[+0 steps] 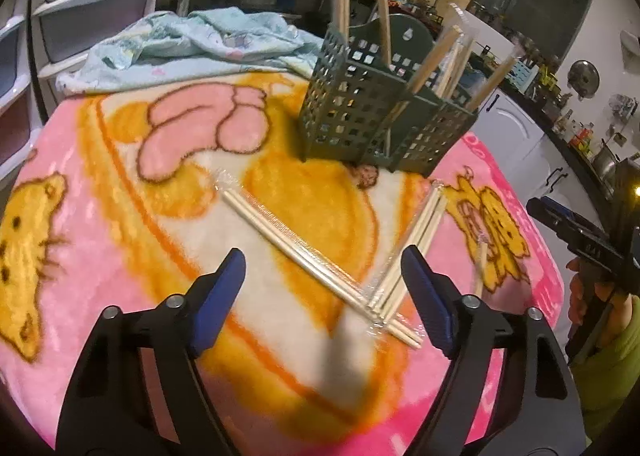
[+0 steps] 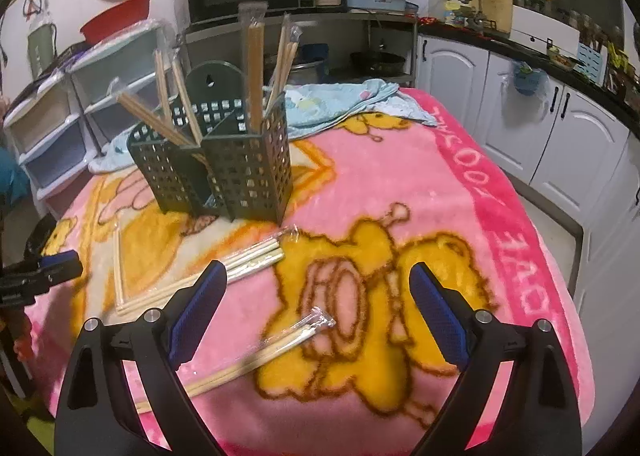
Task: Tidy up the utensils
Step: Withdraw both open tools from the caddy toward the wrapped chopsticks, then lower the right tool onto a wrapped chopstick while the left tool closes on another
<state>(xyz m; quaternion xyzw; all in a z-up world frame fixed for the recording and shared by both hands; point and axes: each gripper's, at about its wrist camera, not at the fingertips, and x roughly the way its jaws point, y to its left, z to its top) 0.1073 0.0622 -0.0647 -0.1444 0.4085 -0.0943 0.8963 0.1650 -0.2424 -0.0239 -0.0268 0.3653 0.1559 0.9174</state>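
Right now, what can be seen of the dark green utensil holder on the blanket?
The utensil holder is dark green, plastic by its look, its walls pierced with a grid of square holes. Dividers split it into compartments, and a rounded back tab with a hanging hole rises behind. It stands upright on the pink cartoon blanket, touching neither gripper. Several pairs of wrapped wooden chopsticks lean out of it at different angles; more wrapped pairs lie on the blanket in front.

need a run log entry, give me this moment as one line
left gripper: open, above crossed wrapped chopsticks | right gripper: open, above single wrapped pair | holder: part filled
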